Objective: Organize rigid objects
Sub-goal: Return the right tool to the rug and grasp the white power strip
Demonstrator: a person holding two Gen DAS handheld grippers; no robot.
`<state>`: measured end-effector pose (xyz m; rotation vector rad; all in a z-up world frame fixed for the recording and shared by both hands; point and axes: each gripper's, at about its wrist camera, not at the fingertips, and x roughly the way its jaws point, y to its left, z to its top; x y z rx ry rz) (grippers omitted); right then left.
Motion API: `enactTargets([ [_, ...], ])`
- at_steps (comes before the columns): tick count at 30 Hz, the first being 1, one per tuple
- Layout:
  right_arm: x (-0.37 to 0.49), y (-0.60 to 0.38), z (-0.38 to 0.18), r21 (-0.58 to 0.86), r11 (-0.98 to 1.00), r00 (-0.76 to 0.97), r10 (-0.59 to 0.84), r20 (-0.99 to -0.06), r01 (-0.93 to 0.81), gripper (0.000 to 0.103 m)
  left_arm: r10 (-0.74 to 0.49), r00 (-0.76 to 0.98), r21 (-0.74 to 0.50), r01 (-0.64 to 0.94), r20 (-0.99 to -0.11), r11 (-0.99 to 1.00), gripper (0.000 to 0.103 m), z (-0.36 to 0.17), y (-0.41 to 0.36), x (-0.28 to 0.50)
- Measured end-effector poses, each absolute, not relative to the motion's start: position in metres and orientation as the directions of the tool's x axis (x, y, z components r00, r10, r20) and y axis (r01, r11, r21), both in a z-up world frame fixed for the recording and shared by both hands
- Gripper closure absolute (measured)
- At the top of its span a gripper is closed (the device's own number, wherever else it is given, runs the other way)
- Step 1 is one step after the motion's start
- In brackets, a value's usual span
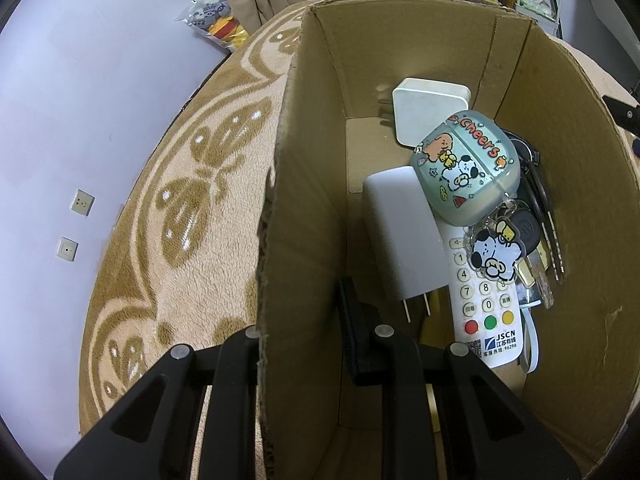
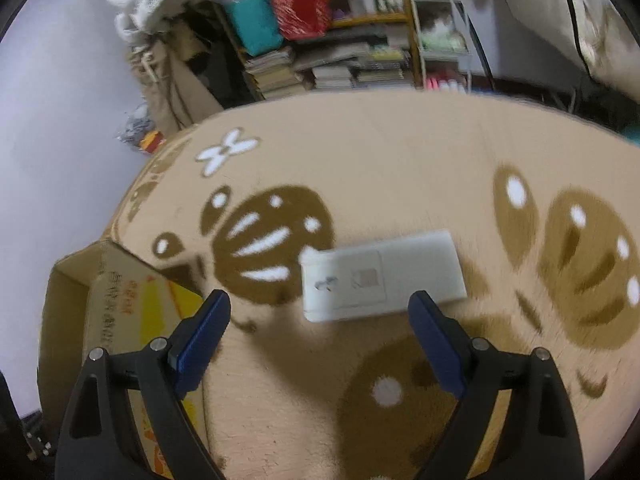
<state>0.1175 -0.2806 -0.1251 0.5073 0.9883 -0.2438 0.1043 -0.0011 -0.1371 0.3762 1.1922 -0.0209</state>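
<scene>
**Listener:** What does the right wrist view show?

**Me:** A white rectangular device (image 2: 383,276) lying flat on a beige rug with brown butterfly shapes (image 2: 400,160). I take all my positions from that device. My right hand-held gripper (image 2: 320,320) sits just on the near side of it, pointing steeply down, its two blue pads spread wide with nothing between them. The picture is blurred, so I cannot read the markings on the device's face.

**Listener:** How does it lie against the fingers?

**Me:** Its long axis runs roughly side to side, tilted a little, nearly along the line from one pad to the other. The right pad (image 2: 436,344) is just beside the device's lower right corner; the left pad (image 2: 200,336) is well clear of its left end. I judge I would need to go forward over it, and perhaps turn the wrist so the pads close across the short width.

**Listener:** And the other hand?

**Me:** The left hand-held gripper (image 1: 304,344) is pinched together on the wall of a cardboard box (image 1: 560,200), steadying it. The box stands to the left of the device and holds chargers, a remote, keys and an earbud case. So the right hand is the nearer one by far, and the free one
</scene>
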Motion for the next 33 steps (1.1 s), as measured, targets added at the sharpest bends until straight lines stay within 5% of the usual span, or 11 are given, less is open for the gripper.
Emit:
enactTargets([
  [23, 0.15, -0.306, -0.159, 0.261, 0.792, 0.471, -0.038, -0.881, 0.553, 0.008, 0.187, 0.375, 0.282, 0.218, -0.908, 0.934, 0.083, -0.136, -0.003, 0.105],
  [33, 0.166, -0.29, -0.169, 0.11, 0.819, 0.413, -0.163, -0.896, 0.562, 0.0, 0.19, 0.375, 0.285, 0.219, -0.908, 0.933, 0.083, -0.136, -0.004, 0.105],
])
